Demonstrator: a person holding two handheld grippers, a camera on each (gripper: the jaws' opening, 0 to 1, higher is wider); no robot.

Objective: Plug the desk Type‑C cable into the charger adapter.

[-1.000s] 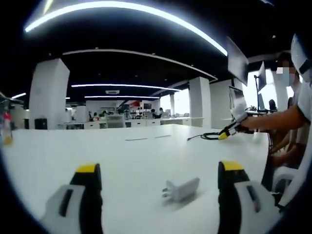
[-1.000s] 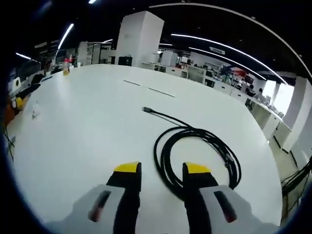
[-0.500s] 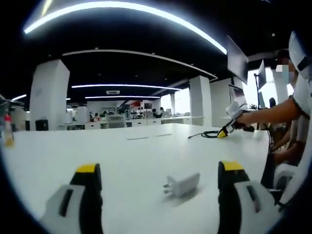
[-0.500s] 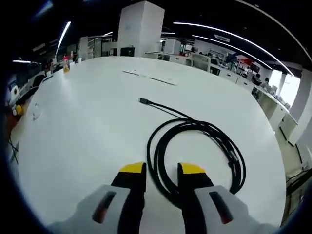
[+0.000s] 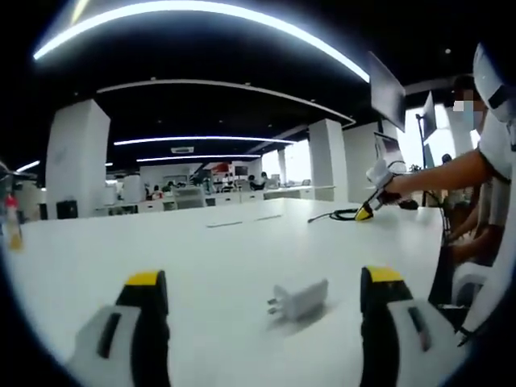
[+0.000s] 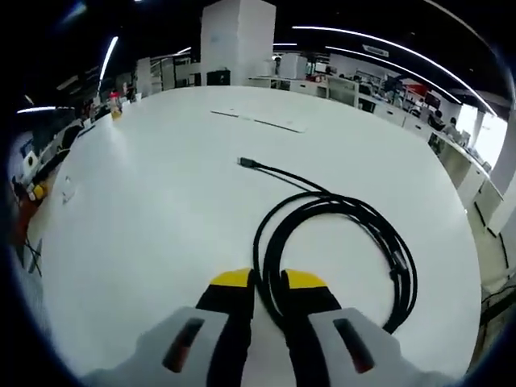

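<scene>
A white charger adapter lies on its side on the white table, prongs toward the left, between the wide-apart jaws of my open left gripper. Far across the table a person's arm holds my right gripper down at the black Type-C cable. In the right gripper view the cable lies in a loose coil, and its plug end stretches out away from me. My right gripper has its yellow-tipped jaws pressed against the near strands of the coil.
A bottle with a red cap stands at the table's far left edge. Monitors hang above the right side, beside the person's arm. Two flat cover plates sit in the tabletop beyond the cable.
The right gripper's jaws have come together from a wide gap to a narrow one around the coil's near strands. The left gripper and the charger have stayed put.
</scene>
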